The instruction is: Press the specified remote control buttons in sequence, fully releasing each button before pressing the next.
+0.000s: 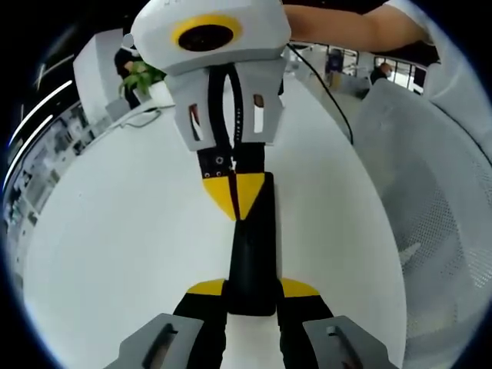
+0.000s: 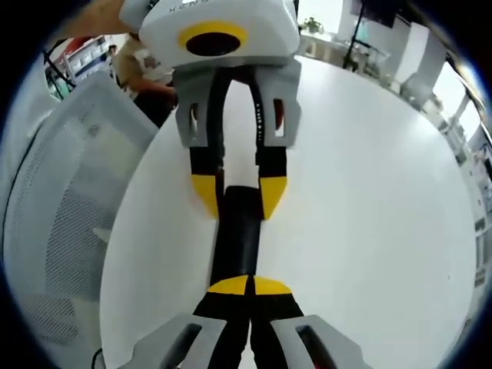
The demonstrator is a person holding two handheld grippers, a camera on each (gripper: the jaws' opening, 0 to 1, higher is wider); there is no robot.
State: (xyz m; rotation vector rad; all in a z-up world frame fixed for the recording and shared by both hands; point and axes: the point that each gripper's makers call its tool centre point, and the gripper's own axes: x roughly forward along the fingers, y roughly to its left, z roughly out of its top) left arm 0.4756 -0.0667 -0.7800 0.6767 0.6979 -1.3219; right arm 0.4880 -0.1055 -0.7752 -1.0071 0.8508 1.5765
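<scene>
Fingers grip remote above white table.

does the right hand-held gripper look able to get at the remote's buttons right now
Probably yes. The right hand-held gripper has its shut tips already down on the remote control's top face, while the left hand-held gripper clamps the near end; nothing lies between.

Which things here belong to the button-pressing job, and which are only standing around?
Job:
remote control, lying on the white table
left gripper, jaws around its near end
right gripper, tips closed on the remote

Standing around:
mesh chair
potted plant
black cable
</scene>
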